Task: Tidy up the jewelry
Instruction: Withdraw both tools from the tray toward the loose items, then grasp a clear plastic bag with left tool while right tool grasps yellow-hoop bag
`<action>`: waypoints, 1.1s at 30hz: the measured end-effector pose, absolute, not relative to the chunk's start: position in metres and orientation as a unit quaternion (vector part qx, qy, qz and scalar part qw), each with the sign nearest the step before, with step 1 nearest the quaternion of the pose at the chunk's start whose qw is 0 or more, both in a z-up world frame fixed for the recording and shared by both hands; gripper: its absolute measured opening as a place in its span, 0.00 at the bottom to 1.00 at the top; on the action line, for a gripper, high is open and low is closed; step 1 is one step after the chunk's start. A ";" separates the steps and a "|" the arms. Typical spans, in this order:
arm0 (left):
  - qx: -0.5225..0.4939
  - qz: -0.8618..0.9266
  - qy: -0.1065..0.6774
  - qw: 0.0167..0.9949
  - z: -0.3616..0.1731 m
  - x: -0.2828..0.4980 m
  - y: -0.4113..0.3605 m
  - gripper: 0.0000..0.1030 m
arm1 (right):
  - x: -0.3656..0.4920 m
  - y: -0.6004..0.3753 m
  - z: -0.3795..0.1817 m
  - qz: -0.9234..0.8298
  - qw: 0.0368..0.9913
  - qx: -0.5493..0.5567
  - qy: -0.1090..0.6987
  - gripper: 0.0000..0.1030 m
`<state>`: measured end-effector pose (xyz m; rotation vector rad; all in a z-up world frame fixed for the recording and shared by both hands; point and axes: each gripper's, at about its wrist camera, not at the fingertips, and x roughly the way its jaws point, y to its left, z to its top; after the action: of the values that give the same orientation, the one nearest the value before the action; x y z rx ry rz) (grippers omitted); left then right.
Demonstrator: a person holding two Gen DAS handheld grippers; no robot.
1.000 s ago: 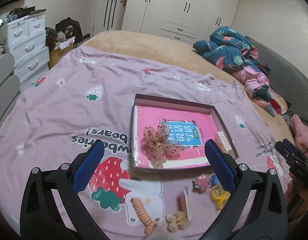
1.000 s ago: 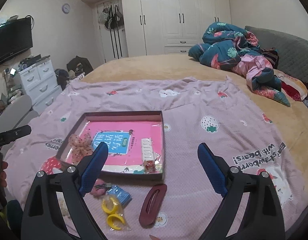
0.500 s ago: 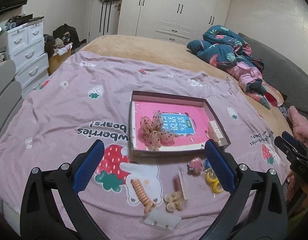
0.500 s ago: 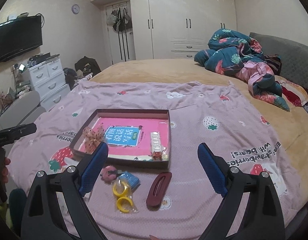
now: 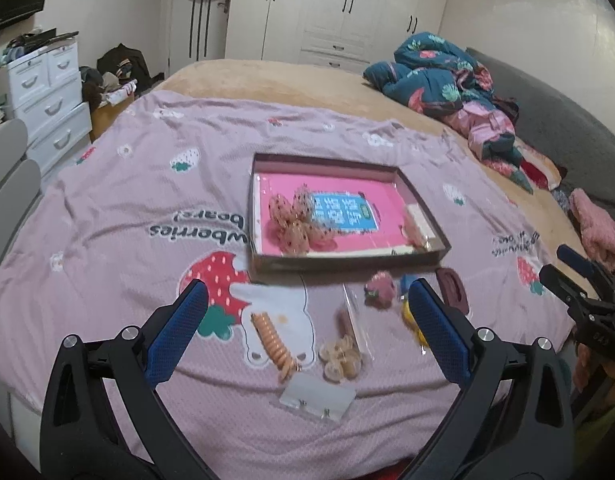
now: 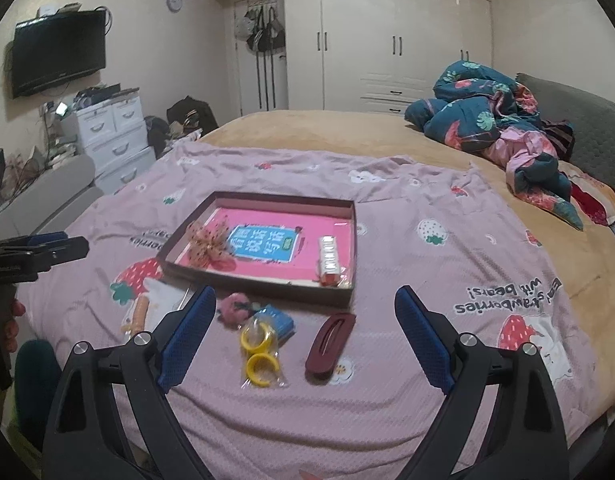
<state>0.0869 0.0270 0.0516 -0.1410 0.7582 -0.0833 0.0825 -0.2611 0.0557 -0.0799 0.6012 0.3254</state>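
Right wrist: burgundy clip [image 6: 330,342] lies just beside tray [image 6: 263,286] front rim.

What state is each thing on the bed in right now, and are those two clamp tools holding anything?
Left gripper: open, empty.
Right gripper: open, empty.
Tray: open-topped, holding the bow and white clip.
Bow: inside tray.
Maroon clip: flat, outside tray.
Yellow rings: bagged, outside tray.
Spiral tie: outside tray.
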 end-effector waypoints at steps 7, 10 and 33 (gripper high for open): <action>-0.071 -0.054 0.391 0.916 0.034 0.085 0.020 0.91 | 0.079 -0.251 0.041 0.176 0.932 -0.050 0.314 0.88; -0.072 -0.059 0.401 0.911 0.027 0.087 0.016 0.91 | 0.078 -0.249 0.033 0.182 0.927 -0.052 0.324 0.88; -0.084 -0.106 0.484 0.865 -0.041 0.139 -0.015 0.83 | 0.105 -0.220 -0.047 0.200 0.889 -0.096 0.401 0.88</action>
<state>0.1395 -0.0148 -0.0412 -0.1756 1.0135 -0.2213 0.1051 -0.2197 -0.0467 -0.1992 0.8335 0.4152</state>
